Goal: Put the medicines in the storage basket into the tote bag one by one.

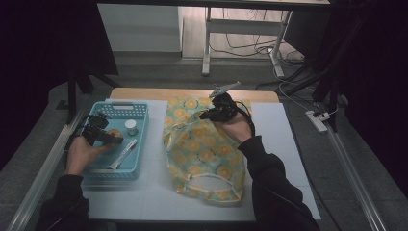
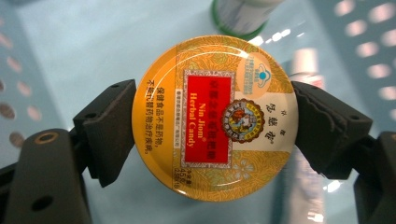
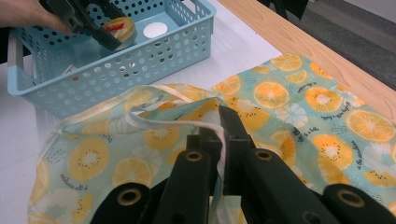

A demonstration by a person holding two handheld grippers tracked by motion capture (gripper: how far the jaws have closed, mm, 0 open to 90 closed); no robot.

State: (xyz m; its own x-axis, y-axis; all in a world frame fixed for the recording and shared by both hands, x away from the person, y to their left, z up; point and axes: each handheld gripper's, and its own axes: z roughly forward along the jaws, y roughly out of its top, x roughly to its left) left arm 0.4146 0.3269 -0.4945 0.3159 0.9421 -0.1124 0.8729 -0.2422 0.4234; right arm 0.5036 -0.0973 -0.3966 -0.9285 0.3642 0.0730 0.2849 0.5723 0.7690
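Observation:
A round yellow candy tin (image 2: 215,116) with a red label lies between the jaws of my left gripper (image 2: 215,128), and both pads press on its rim. This happens inside the light blue basket (image 1: 120,108) at the table's left, where the left gripper (image 1: 107,137) and the tin (image 1: 114,133) sit low. My right gripper (image 3: 224,123) is shut on the white-trimmed rim of the orange-print fabric bag (image 3: 289,102) and holds that edge raised. The bag (image 1: 202,154) lies spread in the middle, with the right gripper (image 1: 212,114) at its far edge.
The basket also holds a small white-capped jar (image 1: 131,127) and a white tube (image 1: 124,153). A white mat (image 1: 274,134) covers the table, and the wooden edge (image 1: 192,93) shows at the far side. Metal rails run along the floor left and right.

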